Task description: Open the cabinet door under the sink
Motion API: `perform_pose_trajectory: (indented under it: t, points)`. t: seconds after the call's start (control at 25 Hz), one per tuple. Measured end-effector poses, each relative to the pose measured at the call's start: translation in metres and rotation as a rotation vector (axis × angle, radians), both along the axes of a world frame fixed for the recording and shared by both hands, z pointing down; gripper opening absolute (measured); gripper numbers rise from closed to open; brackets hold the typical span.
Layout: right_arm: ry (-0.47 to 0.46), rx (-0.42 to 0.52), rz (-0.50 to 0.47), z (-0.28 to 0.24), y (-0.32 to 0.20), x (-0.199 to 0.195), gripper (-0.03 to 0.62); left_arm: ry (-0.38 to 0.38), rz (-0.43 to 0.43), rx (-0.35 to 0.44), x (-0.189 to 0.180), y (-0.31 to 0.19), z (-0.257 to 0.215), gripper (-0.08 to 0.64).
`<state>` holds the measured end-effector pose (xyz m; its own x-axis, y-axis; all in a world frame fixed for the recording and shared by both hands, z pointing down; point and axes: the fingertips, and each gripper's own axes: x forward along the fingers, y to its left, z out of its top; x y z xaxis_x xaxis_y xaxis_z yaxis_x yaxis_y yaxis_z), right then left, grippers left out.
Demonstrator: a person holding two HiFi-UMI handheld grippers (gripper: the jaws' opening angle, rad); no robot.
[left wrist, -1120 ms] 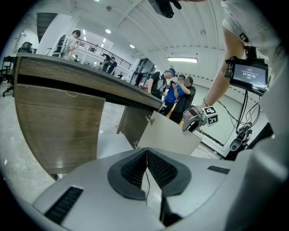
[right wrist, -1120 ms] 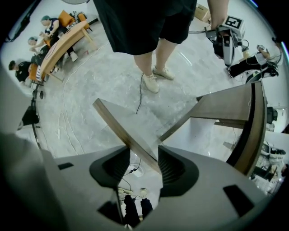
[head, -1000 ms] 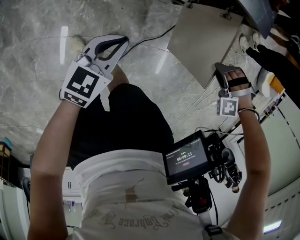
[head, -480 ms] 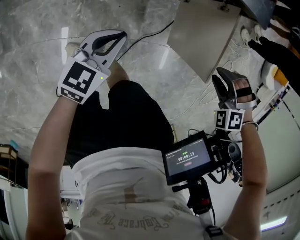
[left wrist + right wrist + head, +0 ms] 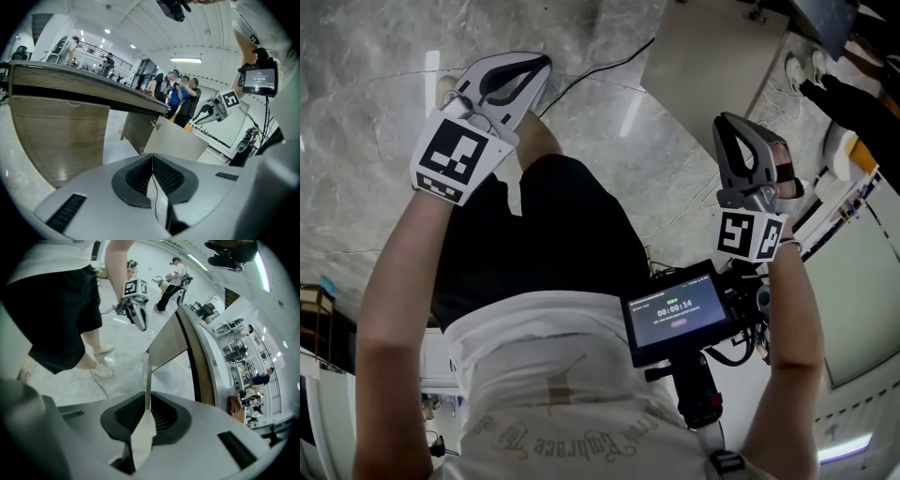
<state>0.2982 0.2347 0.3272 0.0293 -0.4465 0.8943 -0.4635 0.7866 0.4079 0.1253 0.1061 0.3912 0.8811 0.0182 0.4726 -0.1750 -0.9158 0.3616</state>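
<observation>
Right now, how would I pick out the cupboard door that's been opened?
Start at the long dark-edged counter. Below it, past the wood-grain panel, is the cabinet door, a plain pale board. It alone stands swung outward, metal hinges showing on its inner edge.

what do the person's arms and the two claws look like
The left claw and right claw have pale grey-white shells around dark ribbed pads, tapering to a point. The left cube and right cube are white with black square markers. A black strap crosses the right hand. Both forearms are bare, with no sleeves in view.
</observation>
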Motion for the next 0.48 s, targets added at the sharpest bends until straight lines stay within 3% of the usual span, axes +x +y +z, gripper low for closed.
perform_pose_trajectory:
  t: [0.48]
  points:
    - [-0.194, 0.135, 0.158, 0.012, -0.08, -0.041, 0.023, -0.023, -0.138, 0.011, -0.026, -0.033, -0.018, 0.011]
